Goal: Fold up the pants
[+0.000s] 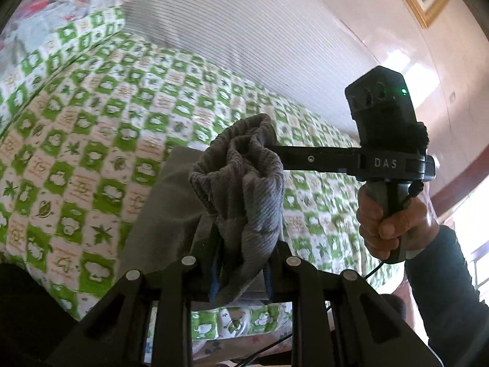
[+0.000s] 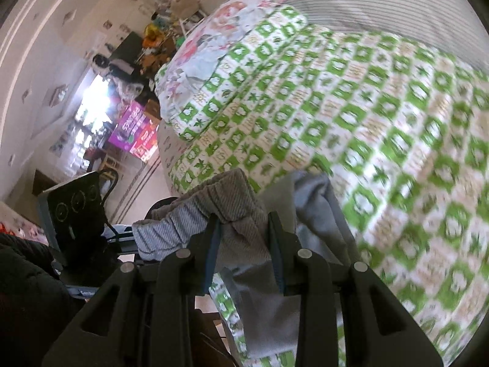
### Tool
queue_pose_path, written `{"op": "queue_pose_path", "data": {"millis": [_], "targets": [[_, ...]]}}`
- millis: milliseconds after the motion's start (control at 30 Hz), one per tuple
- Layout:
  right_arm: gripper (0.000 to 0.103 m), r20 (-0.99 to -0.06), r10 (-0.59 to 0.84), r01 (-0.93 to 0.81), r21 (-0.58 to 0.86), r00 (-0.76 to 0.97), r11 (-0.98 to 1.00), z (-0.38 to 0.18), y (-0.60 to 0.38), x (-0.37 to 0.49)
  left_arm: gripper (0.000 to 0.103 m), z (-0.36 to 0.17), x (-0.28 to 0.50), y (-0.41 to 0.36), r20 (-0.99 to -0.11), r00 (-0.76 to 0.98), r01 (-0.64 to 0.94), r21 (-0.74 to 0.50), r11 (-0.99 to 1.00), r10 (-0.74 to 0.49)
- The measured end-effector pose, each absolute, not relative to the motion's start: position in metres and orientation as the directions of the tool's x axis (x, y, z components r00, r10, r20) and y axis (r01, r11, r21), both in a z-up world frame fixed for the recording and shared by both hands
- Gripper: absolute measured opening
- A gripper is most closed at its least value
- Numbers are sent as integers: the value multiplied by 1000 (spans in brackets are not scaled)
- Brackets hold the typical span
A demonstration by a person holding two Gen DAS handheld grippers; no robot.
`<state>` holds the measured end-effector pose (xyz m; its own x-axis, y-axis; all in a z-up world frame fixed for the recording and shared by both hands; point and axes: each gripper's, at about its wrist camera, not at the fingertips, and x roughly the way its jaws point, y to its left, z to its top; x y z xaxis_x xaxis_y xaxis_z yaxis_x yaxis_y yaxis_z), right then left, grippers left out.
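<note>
Pants of grey ribbed cloth (image 1: 244,195) hang bunched at mid-frame above the green-and-white checked quilt (image 1: 91,140), pinched by both my left gripper (image 1: 241,270) and right gripper (image 2: 244,244), so next I judge spreading flat.

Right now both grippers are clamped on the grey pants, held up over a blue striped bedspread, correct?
Not quite: the bedspread is green-and-white checked, not blue striped, as the left wrist view shows. The rest holds: left gripper and right gripper are both shut on the grey pants, held above it.
</note>
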<state>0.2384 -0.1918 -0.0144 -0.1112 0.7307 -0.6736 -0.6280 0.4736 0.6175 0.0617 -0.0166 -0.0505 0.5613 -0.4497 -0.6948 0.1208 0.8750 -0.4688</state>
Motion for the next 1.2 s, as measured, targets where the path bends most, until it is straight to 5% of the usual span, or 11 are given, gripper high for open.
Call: {"op": "queue_pose_path", "data": {"millis": [233, 600, 1200], "targets": [[34, -651, 756, -596, 635, -71, 491, -31, -219, 230, 23, -58, 57, -34, -705, 545, 187, -425, 885, -454], [38, -654, 756, -458, 680, -27, 572, -62, -262, 221, 47, -66, 51, -47, -718, 491, 262, -419, 869, -494], [38, -642, 753, -381, 666, 145, 641, -37, -303, 199, 51, -57, 47, -30, -679, 468, 299, -481, 825, -565]]}}
